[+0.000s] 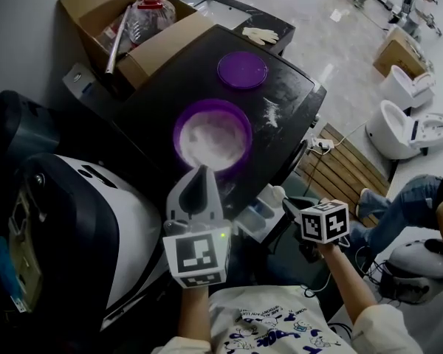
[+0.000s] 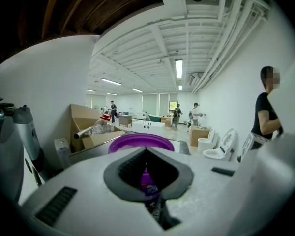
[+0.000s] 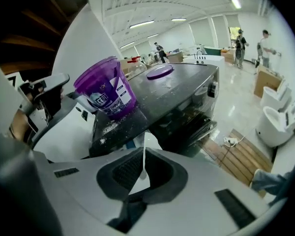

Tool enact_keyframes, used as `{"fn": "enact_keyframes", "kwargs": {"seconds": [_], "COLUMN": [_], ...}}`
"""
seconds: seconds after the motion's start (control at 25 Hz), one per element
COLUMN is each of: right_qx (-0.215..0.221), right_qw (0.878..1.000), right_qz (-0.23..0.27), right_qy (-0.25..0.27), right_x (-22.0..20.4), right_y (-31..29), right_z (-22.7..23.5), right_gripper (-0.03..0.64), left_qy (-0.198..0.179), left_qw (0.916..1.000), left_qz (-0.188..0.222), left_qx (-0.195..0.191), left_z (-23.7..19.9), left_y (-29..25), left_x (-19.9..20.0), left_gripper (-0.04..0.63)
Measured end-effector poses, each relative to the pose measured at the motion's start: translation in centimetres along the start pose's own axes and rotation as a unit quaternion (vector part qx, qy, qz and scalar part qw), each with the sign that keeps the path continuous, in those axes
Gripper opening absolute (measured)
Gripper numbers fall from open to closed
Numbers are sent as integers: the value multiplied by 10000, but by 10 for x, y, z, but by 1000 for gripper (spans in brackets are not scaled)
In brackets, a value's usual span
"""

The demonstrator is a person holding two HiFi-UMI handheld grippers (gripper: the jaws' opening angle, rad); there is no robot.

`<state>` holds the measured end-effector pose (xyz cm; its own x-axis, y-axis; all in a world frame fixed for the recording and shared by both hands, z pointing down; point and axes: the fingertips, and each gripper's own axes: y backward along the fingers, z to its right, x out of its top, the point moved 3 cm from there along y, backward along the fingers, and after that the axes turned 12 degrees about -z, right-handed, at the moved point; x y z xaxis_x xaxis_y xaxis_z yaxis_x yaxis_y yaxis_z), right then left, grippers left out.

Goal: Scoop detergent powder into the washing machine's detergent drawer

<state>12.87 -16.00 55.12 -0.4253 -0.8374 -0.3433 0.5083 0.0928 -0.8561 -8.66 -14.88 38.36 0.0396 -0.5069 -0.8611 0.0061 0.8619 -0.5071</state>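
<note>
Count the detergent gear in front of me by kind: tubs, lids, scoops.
open purple tub: 1
loose purple lid: 1
white scoop: 1
Total: 3

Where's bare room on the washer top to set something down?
Right of the tub, out to the edge of the washer top, past the spilled powder. Also the strip between tub and cardboard box. Crowded in front: left gripper at the tub's rim, right gripper with the white scoop by the drawer.
</note>
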Motion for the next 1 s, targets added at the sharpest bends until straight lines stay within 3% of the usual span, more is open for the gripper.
{"fn": "enact_keyframes", "kwargs": {"seconds": [0.2,0.36,0.8,1.0], "right_qx": [-538,-987,-1997,-2508], "right_qw": [9954,9845,9451,9143], "right_qz": [-179,-302,-649,-741], "right_qy": [777,1417,2503,3094], "right_x": [-3,-6,-15,-16], "right_y": [-7,-14,-28,-33], "right_z": [-7,-13,-20,-23], "right_gripper": [23,23,23,23], "left_qy": [9,31,61,66], "left_qw": [10000,10000,10000,10000], "left_qz": [-10,-8,-21,-8], "left_qx": [-1,7,12,18], "left_z": [-1,-4,-7,-7], "left_y": [0,0,2,2], "left_x": [-2,-2,-5,-5], "left_gripper": [2,2,2,2]}}
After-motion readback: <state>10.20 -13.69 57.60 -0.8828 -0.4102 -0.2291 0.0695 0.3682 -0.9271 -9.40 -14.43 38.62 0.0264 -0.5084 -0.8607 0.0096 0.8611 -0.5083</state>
